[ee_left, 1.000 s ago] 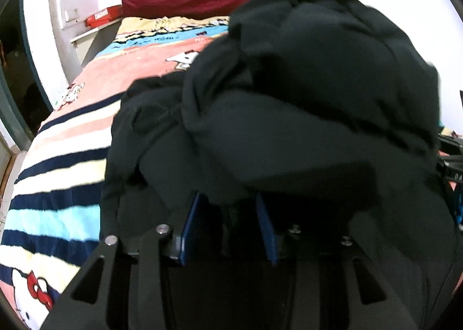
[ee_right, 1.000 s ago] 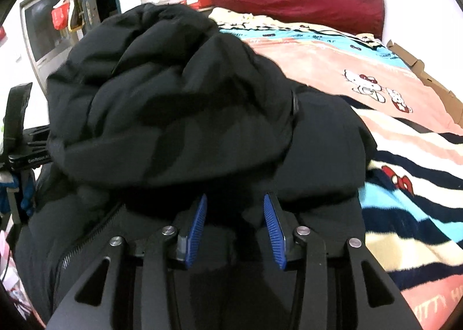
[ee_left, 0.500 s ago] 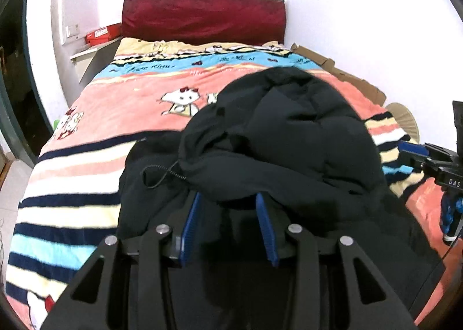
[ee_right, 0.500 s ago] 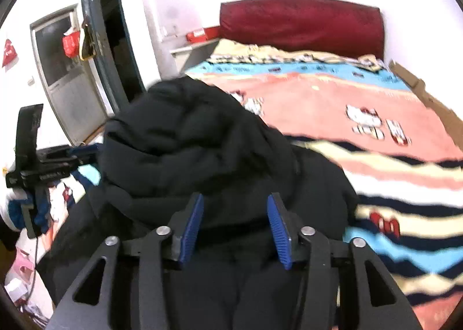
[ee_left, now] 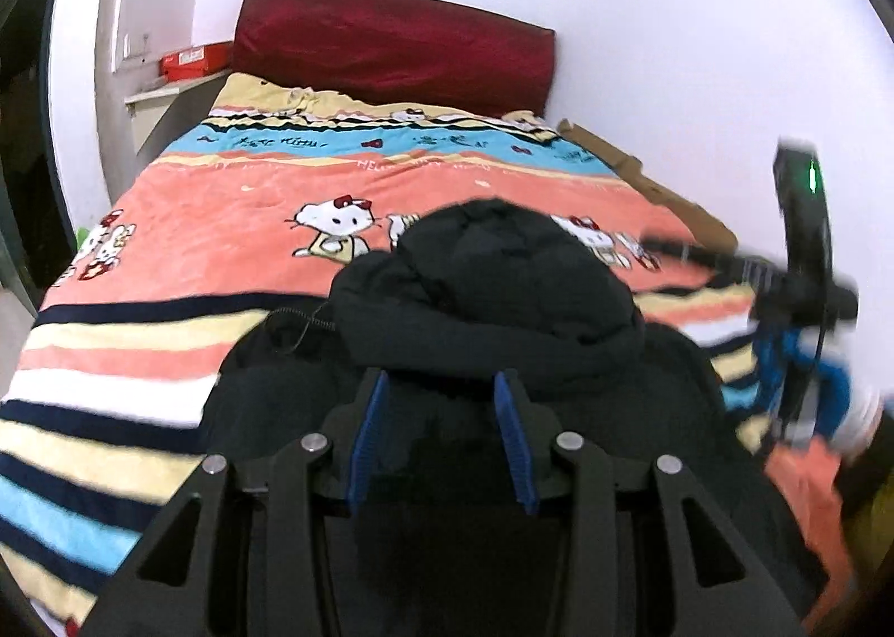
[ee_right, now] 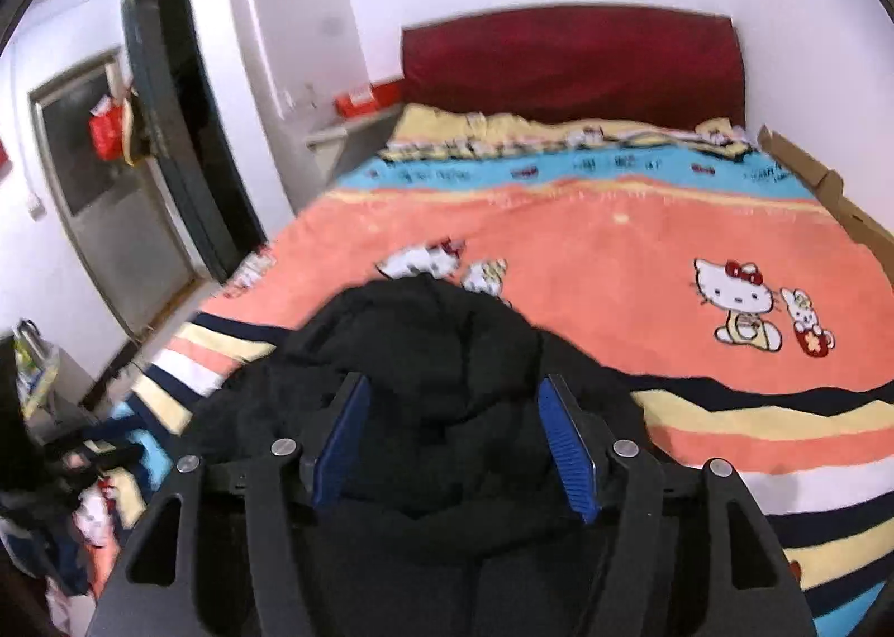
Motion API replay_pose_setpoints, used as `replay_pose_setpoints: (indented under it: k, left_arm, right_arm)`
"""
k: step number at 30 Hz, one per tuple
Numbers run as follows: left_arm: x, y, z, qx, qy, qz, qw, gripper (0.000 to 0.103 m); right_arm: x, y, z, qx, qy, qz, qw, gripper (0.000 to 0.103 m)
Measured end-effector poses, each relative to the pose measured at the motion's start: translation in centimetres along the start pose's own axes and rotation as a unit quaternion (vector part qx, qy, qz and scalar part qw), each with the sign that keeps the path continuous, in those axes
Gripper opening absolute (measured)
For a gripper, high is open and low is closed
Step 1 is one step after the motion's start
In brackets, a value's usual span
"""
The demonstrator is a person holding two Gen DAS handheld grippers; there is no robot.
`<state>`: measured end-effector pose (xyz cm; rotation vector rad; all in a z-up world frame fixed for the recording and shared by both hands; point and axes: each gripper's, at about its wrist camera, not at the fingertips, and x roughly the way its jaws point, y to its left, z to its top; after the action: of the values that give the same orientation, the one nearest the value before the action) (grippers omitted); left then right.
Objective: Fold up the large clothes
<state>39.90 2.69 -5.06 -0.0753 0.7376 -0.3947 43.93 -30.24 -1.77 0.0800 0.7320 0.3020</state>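
While the black jacket (ee_left: pixel 503 290) lies bunched on the bed (ee_left: pixel 234 201), my right gripper (ee_right: pixel 452 436) has just been opening, holding nothing; my left gripper (ee_left: pixel 441 430) stands part-open, empty.

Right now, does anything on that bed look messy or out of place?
Yes. The black jacket lies in a bunched heap near the foot of the cartoon-cat blanket, its hood humped over the body and a drawcord trailing loose. Flattened cardboard is wedged along the wall-side edge.

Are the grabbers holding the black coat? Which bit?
Right gripper: no, its fingers have just been opening, clear of the black coat. Left gripper: cannot tell; dark cloth hides any pinch.
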Motion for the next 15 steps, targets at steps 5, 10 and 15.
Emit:
replay_pose_setpoints:
  k: [5, 10, 15]
  left_arm:
    - [7.6, 0.0, 3.5, -0.01, 0.012, -0.005, 0.9999, 0.038]
    - [13.2, -0.5, 3.5, 0.004, 0.034, 0.0, 0.9994, 0.038]
    - [17.4, -0.5, 2.1, 0.006, 0.079, -0.003, 0.9969, 0.038]
  right_arm:
    - [8.2, -1.3, -2.3, -0.012, 0.083, -0.014, 0.996, 0.062]
    - [12.3, -2.5, -4.5, -0.004, 0.107, 0.005, 0.994, 0.047]
    - [13.9, -2.8, -5.2, -0.007, 0.122, 0.019, 0.992, 0.008]
